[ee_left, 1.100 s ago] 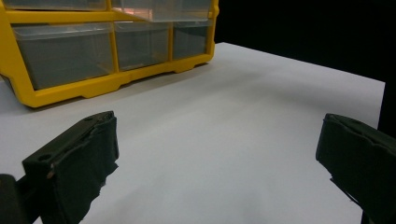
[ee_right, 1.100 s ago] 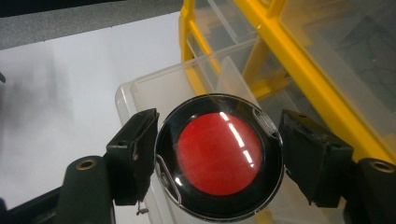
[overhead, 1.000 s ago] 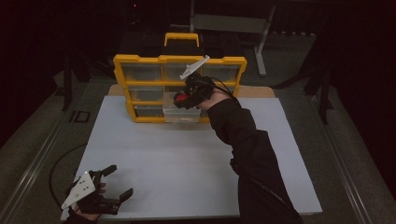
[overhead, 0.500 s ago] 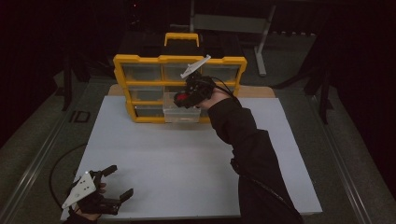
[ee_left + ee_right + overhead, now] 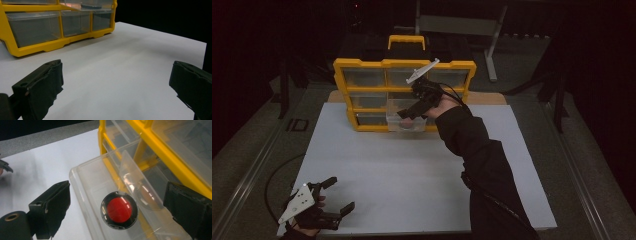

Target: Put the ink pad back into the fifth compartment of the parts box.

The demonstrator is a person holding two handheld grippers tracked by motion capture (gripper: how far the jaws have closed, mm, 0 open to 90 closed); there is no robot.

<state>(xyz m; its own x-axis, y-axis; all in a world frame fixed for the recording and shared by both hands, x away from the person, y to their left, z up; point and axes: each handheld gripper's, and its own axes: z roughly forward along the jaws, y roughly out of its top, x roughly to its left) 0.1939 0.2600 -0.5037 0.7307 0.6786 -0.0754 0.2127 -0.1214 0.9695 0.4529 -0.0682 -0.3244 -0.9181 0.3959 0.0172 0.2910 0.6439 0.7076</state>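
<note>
The right tool [image 5: 408,114] is held over the pulled-out drawer [image 5: 85,185] of the yellow cabinet [image 5: 362,90], its jaws just opened wide above the red-and-black disc [image 5: 119,210] lying inside.

- My right gripper [image 5: 404,114] is far out over the table, its jaws pointing down and to the left.
- Its jaws have just been opening and now stand wide apart, with nothing pressed between the pads.
- My right arm in a dark sleeve [image 5: 477,165] stretches forward from the near right.
- My left gripper [image 5: 341,195] rests at the near left corner, jaws spread wide, holding nothing.
</note>
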